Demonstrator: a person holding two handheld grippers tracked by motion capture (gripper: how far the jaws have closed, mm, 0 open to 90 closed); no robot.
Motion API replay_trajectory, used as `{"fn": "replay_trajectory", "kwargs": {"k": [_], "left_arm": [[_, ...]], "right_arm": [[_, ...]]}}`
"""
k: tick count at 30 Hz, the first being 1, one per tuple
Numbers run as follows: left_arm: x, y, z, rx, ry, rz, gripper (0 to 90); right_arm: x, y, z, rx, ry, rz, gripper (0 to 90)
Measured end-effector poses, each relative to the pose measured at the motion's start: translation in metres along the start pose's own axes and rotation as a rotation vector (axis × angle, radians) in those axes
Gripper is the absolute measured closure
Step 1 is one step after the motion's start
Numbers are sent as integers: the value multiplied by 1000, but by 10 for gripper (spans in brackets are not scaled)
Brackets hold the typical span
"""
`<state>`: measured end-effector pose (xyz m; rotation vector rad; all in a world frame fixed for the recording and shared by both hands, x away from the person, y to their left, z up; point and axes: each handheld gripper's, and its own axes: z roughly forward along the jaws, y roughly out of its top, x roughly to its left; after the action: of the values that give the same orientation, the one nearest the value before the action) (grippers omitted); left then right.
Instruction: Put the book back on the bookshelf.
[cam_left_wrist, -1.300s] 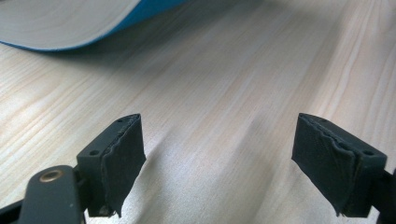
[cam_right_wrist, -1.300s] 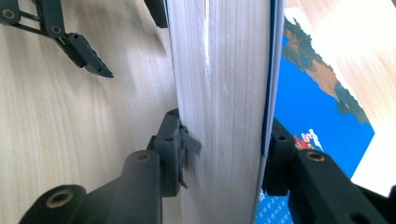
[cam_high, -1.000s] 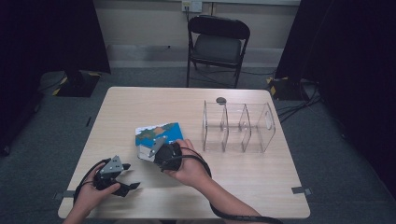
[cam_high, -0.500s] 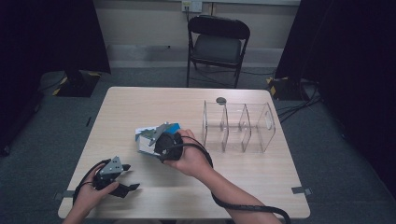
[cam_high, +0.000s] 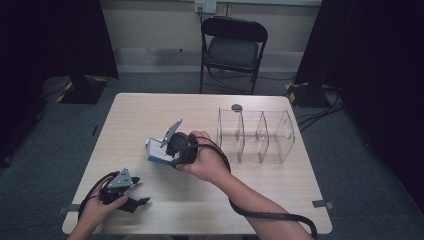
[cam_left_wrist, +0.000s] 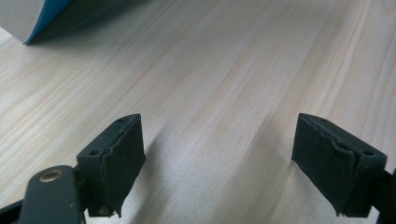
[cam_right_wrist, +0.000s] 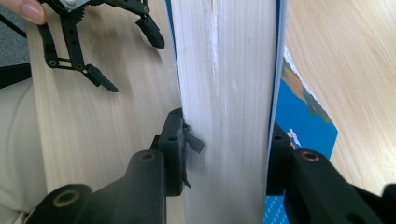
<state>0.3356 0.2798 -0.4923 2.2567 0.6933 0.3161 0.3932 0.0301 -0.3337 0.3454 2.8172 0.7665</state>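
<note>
My right gripper is shut on a thick book with white page edges and a blue cover, near the middle of the table. In the right gripper view the jaws clamp the book across its thickness, page edges facing the camera. Under it a blue picture cover lies flat on the wood. My left gripper rests at the table's front left, jaws wide apart and empty; it also shows in the right gripper view. A blue book corner sits ahead of it.
A clear plastic organiser with three compartments stands right of the book, a small dark disc behind it. A folding chair stands beyond the far edge. Bare wood lies along the table's front and right.
The right hand has lifted and tipped the book up off the table, shifting slightly away from me. The left hand and its gripper have stayed put.
</note>
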Motion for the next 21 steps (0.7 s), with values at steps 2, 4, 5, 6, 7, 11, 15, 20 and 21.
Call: {"fn": "replay_trajectory", "kwargs": {"k": [2, 4, 5, 6, 7, 11, 15, 20, 21], "left_arm": [[0, 0, 0, 5, 0, 8, 164], [1, 0, 0, 5, 0, 7, 164], [0, -1, 0, 6, -10, -2, 164], [0, -1, 1, -2, -14, -2, 164], [0, -1, 1, 0, -14, -2, 164], [-1, -1, 1, 9, -17, 8, 164], [-1, -1, 2, 11, -20, 12, 164], [0, -2, 3, 18, -12, 16, 162], [0, -2, 3, 17, -18, 12, 162]], "right_arm": [[-2, 2, -3, 2, 7, 6, 616], [-2, 3, -6, 17, 19, 25, 616], [-4, 4, -7, 13, 22, 17, 616], [-5, 5, -9, 21, 28, 21, 616], [-5, 5, -10, 23, 33, 30, 617], [-8, 7, -15, 31, 46, 40, 617], [-8, 8, -18, 39, 54, 45, 617], [-12, 9, -24, 40, 70, 64, 616], [-13, 9, -25, 44, 72, 65, 617]]}}
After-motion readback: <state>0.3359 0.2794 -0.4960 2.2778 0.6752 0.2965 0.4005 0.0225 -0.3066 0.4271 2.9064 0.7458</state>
